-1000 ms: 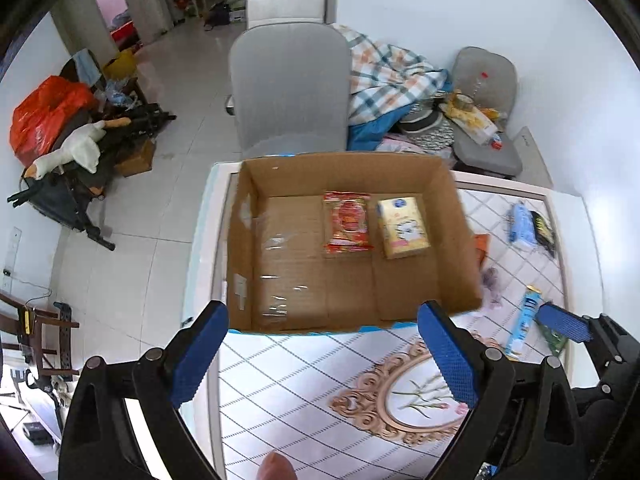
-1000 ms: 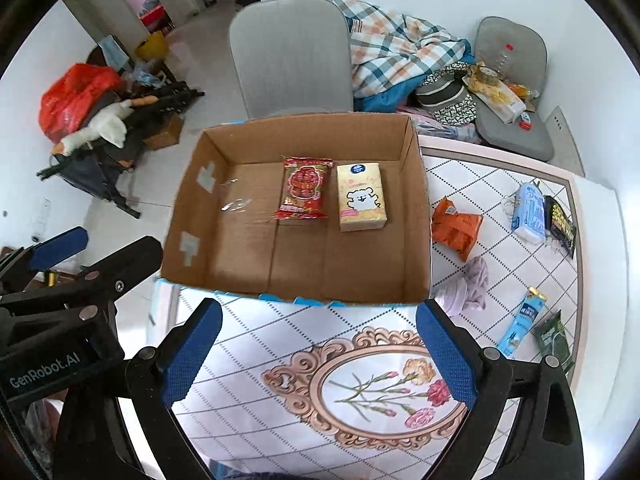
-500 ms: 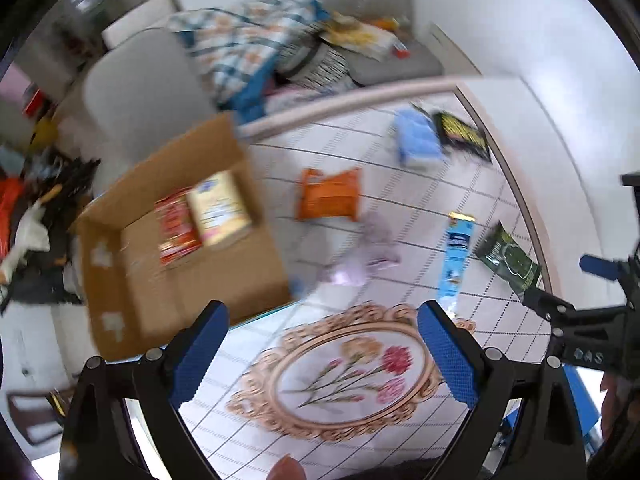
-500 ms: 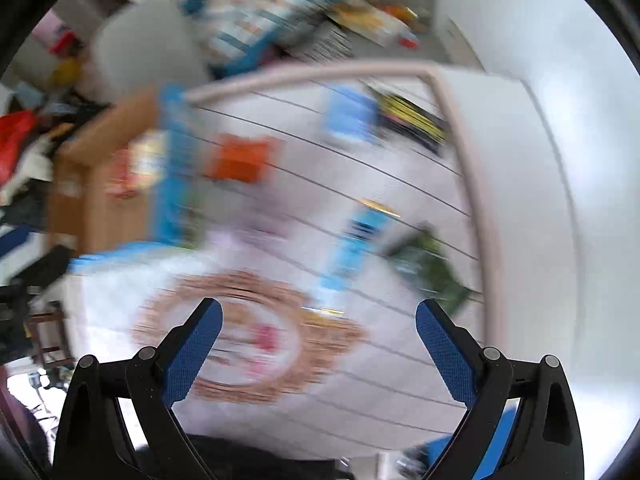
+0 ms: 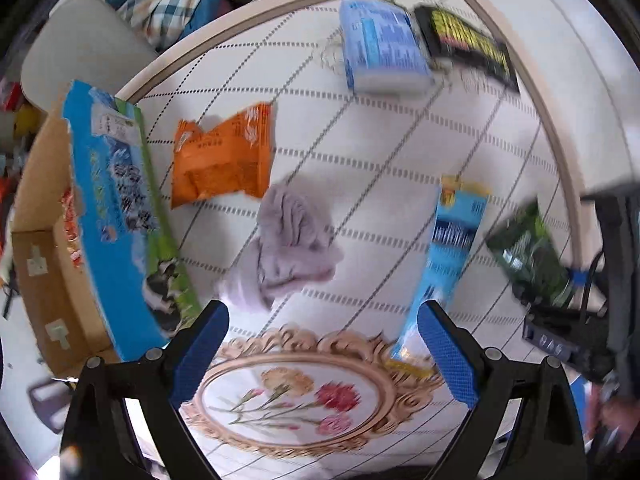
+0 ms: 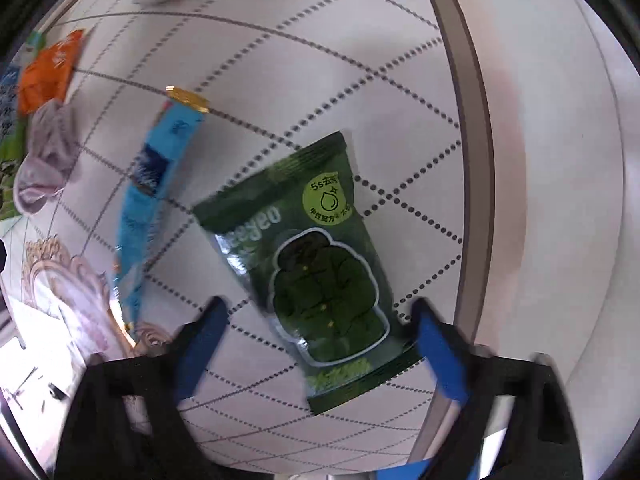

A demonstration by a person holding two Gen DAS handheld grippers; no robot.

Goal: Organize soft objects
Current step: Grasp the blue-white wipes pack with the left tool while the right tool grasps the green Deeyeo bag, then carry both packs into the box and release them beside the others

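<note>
My left gripper (image 5: 324, 356) is open and empty, a little short of a crumpled lilac cloth (image 5: 294, 240) on the patterned tablecloth. An orange packet (image 5: 222, 156), a long blue packet (image 5: 452, 240) and a light-blue tissue pack (image 5: 380, 48) lie around it. My right gripper (image 6: 320, 356) is open, its jaws on either side of the near end of a dark green pouch (image 6: 316, 256); I cannot tell whether they touch it. The blue packet (image 6: 156, 200) lies left of the pouch. The right gripper shows at the right edge of the left wrist view (image 5: 576, 280).
A cardboard box (image 5: 44, 248) with a blue printed side stands at the table's left end, with packets inside. A black-and-yellow packet (image 5: 468, 44) lies at the far right. The table's beige rim (image 6: 464, 160) runs close to the right of the green pouch. A chair and clutter lie beyond.
Both grippers have swung right, away from the box, and come down toward the table. The left now faces the lilac cloth; the right now straddles the green pouch. Both stay open.
</note>
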